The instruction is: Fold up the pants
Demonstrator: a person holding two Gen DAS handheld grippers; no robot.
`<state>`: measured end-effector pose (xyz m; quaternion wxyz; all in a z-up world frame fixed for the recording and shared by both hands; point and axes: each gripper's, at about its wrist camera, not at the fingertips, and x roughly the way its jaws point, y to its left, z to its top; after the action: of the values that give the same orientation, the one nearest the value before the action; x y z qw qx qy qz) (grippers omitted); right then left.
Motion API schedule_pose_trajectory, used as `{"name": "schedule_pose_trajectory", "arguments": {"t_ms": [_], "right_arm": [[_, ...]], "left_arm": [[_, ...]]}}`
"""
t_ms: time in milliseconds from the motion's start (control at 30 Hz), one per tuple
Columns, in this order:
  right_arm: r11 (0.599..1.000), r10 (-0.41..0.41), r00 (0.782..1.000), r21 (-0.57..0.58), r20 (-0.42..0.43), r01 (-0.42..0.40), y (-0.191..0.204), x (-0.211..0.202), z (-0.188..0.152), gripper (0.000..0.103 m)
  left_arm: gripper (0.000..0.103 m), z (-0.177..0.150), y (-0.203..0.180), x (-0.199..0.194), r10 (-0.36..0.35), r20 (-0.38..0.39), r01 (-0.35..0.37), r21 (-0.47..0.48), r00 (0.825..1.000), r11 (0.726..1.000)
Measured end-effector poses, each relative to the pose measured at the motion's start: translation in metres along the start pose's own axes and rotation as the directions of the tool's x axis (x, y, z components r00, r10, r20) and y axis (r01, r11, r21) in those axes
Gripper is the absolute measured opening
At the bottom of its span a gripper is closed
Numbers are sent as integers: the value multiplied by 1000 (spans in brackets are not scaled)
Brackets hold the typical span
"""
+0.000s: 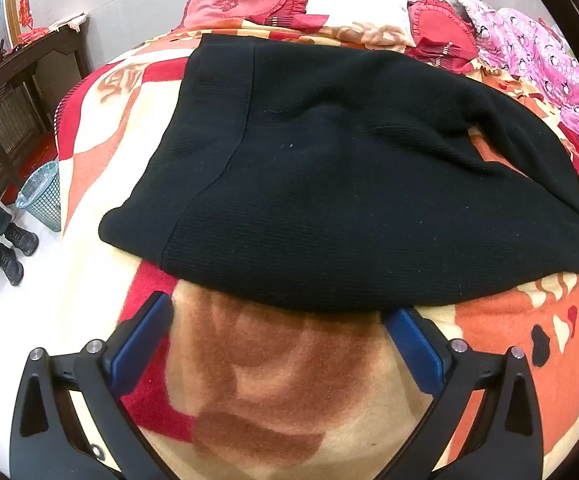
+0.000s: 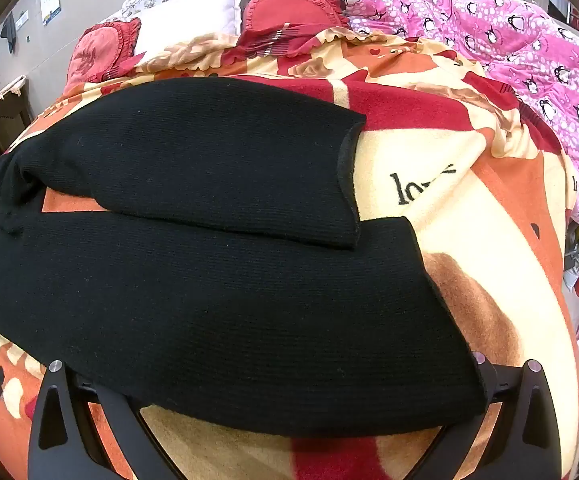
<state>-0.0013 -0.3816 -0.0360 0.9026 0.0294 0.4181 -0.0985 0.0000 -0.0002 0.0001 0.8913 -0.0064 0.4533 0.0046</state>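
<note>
On the patterned blanket (image 1: pixel 273 380) the black pants (image 1: pixel 329 184) are spread flat, waistband twd the left, legs twd the right, prob. so the near edge can be taken for a lengthwise fold. The left gripper (image 1: pixel 277 316) is held low, fingers wide apart, just before this edge. The right gripper (image 2: pixel 285 404) is lowered at the near leg, fingertips hidden by cloth; grip cannot be told.

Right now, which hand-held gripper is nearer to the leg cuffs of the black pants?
Right. The right hand-held gripper is beside the near leg's cuff; the left hand-held gripper is at the waist end of the black pants.
</note>
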Motion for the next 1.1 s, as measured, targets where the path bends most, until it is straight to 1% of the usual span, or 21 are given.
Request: {"name": "schedule_pose_trajectory", "arguments": {"t_ms": [133,200,300,367,433,467,567,700,800,967,1100], "right_arm": [[1000,1,1000,1,0,-1,0,0,0,102],[1000,0,1000,1,0,0,0,0,0,102],[1000,2,1000,4,-3,-2,0,0,-1,102],[1000,1,999,8,-34,0,-1,0,0,102],[999,-5,999,43,-42,7,-4,-3,-5,103],[998,-8,999,58,-41,10,-5,-6,-8,103],[995,27,999,96,-25,-24,-8,-19,-21,103],[986,91,996,142,-11,-88,-10,-31,-29,103],[986,101,995,136,-5,-99,-5,-38,-32,103],[987,116,993,112,36,-119,10,-51,-34,103],[982,140,989,122,40,-144,24,-57,-35,103]], "left_arm": [[103,-1,0,-1,5,-1,-5,-2,1000,1000],[103,-1,0,-5,-18,-7,18,12,1000,1000],[103,-3,3,-21,-19,40,19,6,999,1000],[103,-4,3,-35,-40,85,39,8,996,999],[103,-3,1,-45,-46,104,44,27,993,999],[103,-3,-7,-47,-47,110,43,38,993,998],[103,-2,-11,-55,-64,128,57,56,990,997],[103,1,-10,-59,-87,130,81,45,988,996],[103,1,-10,-60,-90,137,85,40,987,996],[103,-1,-11,-65,-88,154,85,24,984,996],[103,0,-11,-68,-85,169,84,18,982,996]]}}
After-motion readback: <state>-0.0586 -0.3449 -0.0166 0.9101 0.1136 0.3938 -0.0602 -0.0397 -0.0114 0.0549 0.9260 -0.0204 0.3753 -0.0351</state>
